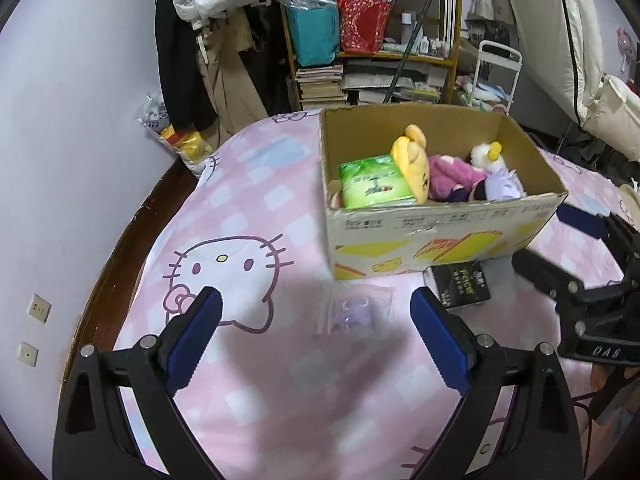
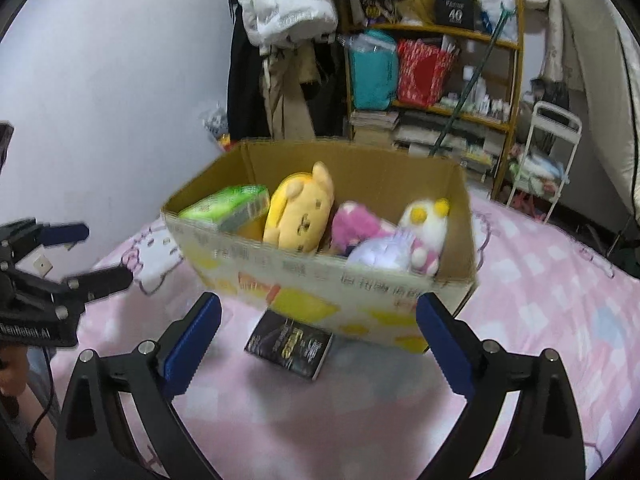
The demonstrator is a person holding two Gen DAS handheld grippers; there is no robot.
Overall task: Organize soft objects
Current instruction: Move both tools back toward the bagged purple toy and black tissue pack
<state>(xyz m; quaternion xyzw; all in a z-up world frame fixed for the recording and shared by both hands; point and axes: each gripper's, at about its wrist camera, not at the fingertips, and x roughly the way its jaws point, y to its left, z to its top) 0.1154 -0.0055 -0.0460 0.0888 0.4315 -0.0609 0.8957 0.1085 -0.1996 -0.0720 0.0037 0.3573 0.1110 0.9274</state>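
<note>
An open cardboard box (image 1: pixel 440 232) (image 2: pixel 320 284) stands on the pink Hello Kitty bedspread (image 1: pixel 248 208). Inside lie a green tissue pack (image 1: pixel 374 180) (image 2: pixel 228 206), a yellow plush (image 1: pixel 412 164) (image 2: pixel 300 208), a pink plush (image 1: pixel 452 174) (image 2: pixel 356 224), a white plush with yellow ears (image 1: pixel 486 154) (image 2: pixel 426 220) and a lilac plush (image 1: pixel 502 186) (image 2: pixel 378 254). A small purple plush in a clear bag (image 1: pixel 354 312) lies on the bed between the fingers of my open, empty left gripper (image 1: pixel 316 316). My right gripper (image 2: pixel 318 320) is open and empty, just before the box.
A black packet (image 1: pixel 462 284) (image 2: pixel 290 346) lies on the bed at the box's front edge. A cluttered shelf (image 1: pixel 372 40) and hanging clothes (image 1: pixel 200 40) stand behind the bed. A white wall (image 1: pixel 60 120) is on the left.
</note>
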